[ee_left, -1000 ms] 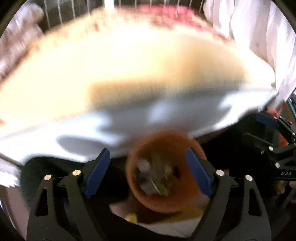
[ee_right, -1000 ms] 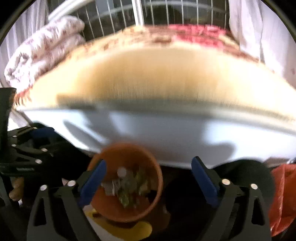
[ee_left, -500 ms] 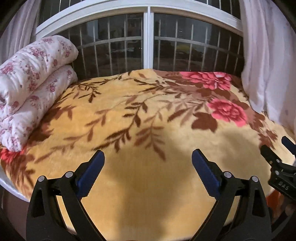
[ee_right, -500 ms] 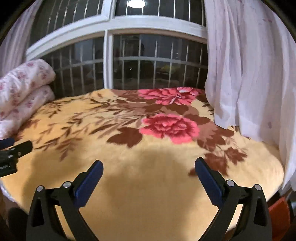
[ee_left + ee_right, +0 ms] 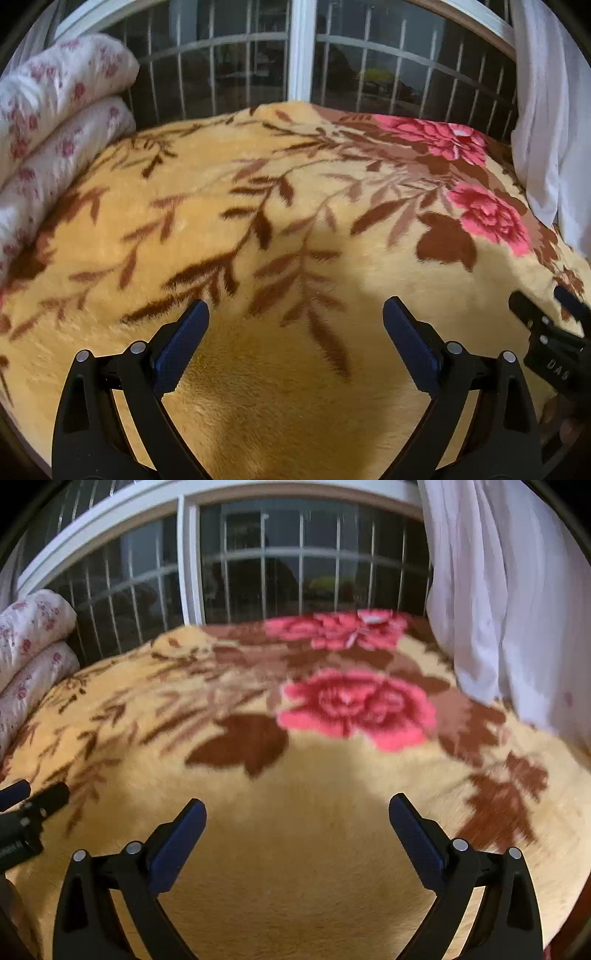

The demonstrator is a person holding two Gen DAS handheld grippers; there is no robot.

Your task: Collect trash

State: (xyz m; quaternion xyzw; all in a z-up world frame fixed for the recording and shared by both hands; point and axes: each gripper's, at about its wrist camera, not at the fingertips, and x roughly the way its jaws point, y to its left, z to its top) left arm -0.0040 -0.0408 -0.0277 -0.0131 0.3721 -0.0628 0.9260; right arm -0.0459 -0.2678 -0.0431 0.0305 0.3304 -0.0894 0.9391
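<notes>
A small white scrap (image 5: 373, 619) lies on the far pink flower of the yellow floral blanket (image 5: 295, 849); it also shows in the left wrist view (image 5: 459, 132). Another pale scrap (image 5: 351, 639) lies just in front of it. My left gripper (image 5: 295, 314) is open and empty over the near part of the blanket (image 5: 295, 258). My right gripper (image 5: 297, 810) is open and empty, to the right of the left one. Each gripper shows at the other view's edge: the right (image 5: 550, 332), the left (image 5: 33, 805).
A folded white floral quilt (image 5: 55, 140) is stacked at the bed's left. A barred window (image 5: 303, 55) stands behind the bed. A white curtain (image 5: 509, 602) hangs at the right and touches the blanket's edge.
A second ago both views looked down at an orange bin with trash below the bed's edge. Both grippers have since risen and moved forward over the blanket. Both stay open.
</notes>
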